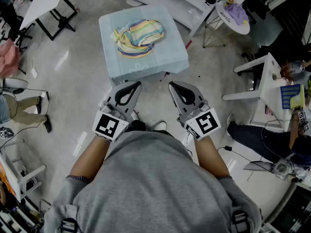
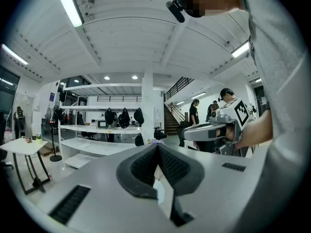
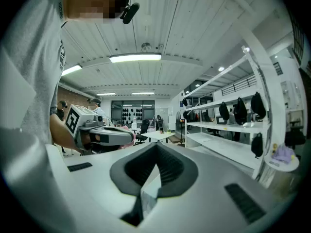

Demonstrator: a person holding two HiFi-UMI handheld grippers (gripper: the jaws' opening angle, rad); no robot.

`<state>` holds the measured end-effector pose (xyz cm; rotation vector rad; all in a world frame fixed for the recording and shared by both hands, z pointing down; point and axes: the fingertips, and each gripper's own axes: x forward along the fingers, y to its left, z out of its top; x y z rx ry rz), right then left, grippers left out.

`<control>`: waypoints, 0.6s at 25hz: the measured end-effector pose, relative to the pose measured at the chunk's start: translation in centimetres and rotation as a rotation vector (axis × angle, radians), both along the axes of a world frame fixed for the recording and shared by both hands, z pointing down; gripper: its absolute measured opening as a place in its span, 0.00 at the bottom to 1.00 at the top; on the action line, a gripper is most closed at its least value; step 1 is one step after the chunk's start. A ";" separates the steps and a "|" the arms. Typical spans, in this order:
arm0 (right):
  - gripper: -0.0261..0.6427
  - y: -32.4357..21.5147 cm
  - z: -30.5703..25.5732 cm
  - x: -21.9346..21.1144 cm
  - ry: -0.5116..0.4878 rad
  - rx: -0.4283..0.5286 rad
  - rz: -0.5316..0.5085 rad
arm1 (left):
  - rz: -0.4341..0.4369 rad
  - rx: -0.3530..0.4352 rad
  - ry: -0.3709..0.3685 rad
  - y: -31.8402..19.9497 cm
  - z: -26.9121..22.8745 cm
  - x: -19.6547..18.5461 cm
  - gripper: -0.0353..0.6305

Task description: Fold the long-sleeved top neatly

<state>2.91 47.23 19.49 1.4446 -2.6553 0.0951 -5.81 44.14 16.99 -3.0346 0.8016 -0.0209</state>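
A crumpled striped long-sleeved top, in yellow, green, pink and blue, lies on a small table with a pale blue cover ahead of me. My left gripper and right gripper are held level side by side before the table's near edge, short of the top. Both are shut with nothing between the jaws. In the left gripper view the left gripper has its tips together, and the right gripper shows at the right. The right gripper view shows the right gripper shut, with the left gripper beside it.
A round white side table with a purple thing on it stands at the back right, a white desk at the back left. People sit at the left and right edges. White shelving lines the room.
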 end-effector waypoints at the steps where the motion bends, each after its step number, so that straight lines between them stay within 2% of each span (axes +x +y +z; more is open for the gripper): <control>1: 0.05 0.1 0.0 0.0 0.000 0.001 0.001 | 0.000 0.002 -0.001 0.1 0.0 0.0 0.08; 15: 0.05 -0.3 -0.2 -0.2 0.000 0.009 0.010 | -0.010 -0.006 0.007 -0.4 0.1 -0.7 0.08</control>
